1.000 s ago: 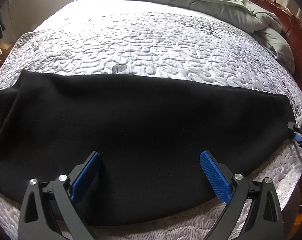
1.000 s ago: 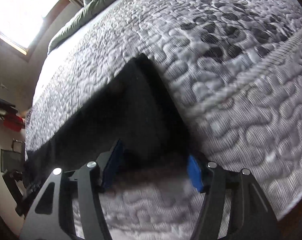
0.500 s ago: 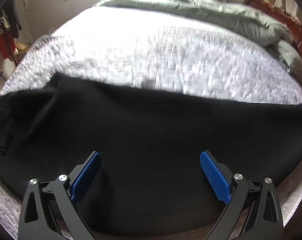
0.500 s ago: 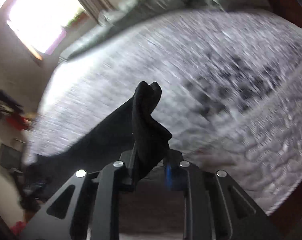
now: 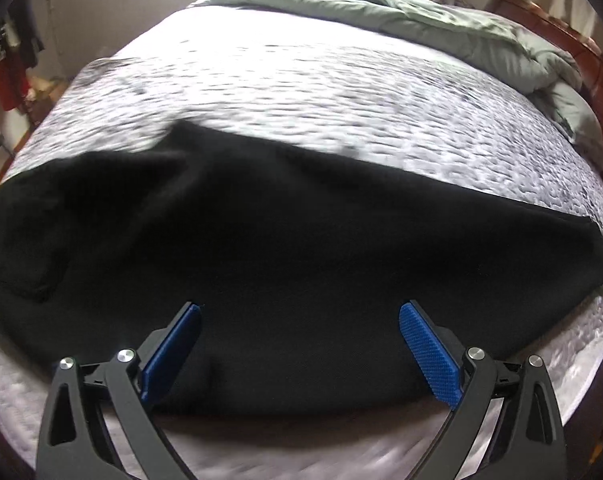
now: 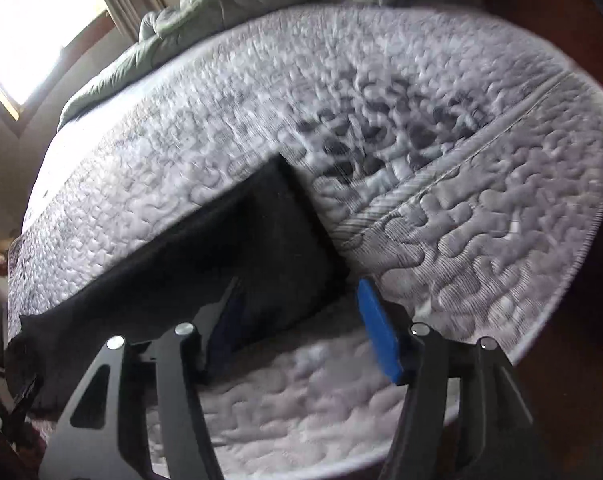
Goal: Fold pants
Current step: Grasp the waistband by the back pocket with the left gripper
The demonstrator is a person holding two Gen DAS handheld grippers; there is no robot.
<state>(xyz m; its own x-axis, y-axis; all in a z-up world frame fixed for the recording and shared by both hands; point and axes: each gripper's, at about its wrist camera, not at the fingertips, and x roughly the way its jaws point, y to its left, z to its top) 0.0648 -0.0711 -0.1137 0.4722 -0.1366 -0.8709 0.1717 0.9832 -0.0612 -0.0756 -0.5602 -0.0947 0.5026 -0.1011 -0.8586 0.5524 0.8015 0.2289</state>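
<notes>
Black pants (image 5: 285,248) are spread flat across the near edge of a quilted grey mattress (image 5: 301,92). The left gripper (image 5: 299,340) is held above them, spread wide and empty. The right gripper (image 6: 301,320) is opening over the pants' end, gripping nothing.

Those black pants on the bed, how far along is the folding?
Early. The pants lie as one long band across the quilted mattress, apparently doubled leg on leg. Left gripper hovers open; right gripper is opening at the cuff end. Folding them shorter remains.
</notes>
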